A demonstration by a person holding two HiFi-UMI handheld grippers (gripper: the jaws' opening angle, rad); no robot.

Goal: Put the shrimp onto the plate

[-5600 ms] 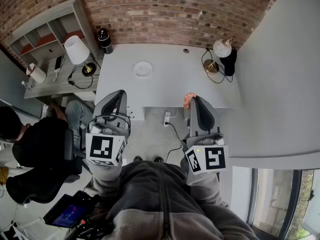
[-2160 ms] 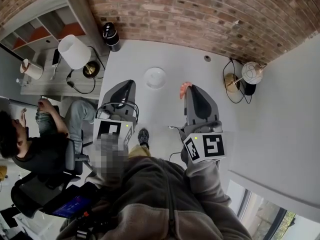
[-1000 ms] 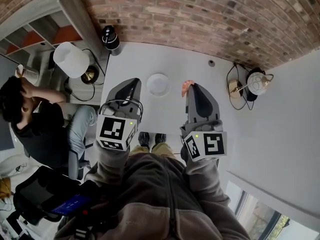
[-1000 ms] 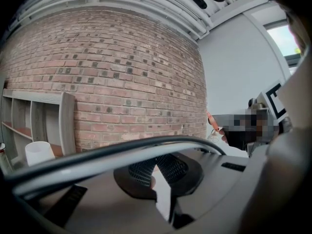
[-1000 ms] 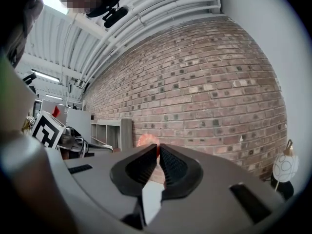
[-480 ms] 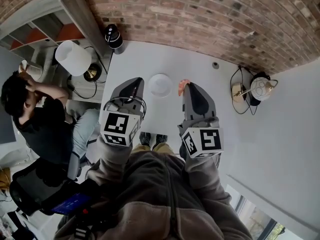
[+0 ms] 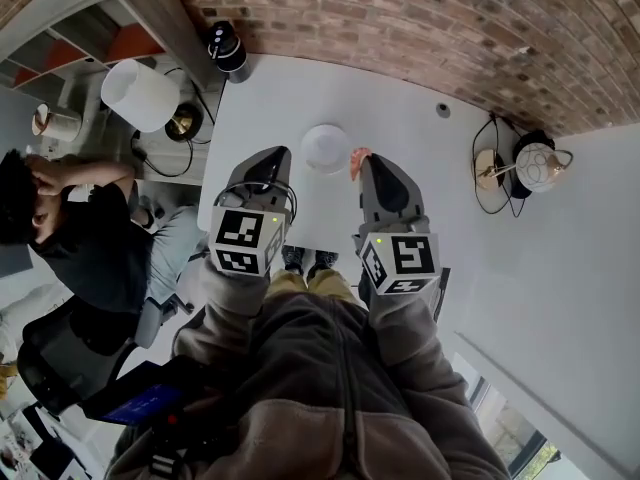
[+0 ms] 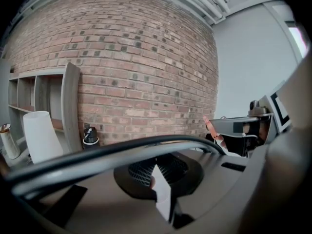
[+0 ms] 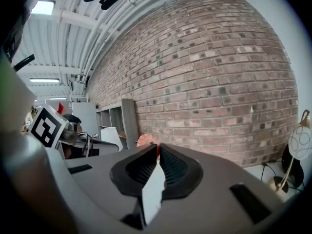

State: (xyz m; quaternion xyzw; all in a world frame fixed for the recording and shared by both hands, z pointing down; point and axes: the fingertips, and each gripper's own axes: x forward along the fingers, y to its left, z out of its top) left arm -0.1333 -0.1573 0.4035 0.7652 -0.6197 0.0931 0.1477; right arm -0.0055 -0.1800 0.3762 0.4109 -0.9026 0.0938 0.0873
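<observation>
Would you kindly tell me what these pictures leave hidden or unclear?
Shrimp: in the right gripper view, mostly behind the right hand-held gripper's shut jaws; only its top shows.
Plate: in neither gripper view; their own bodies block the lower frame.
Shrimp's height over the table: head view looks down; cannot tell.
</observation>
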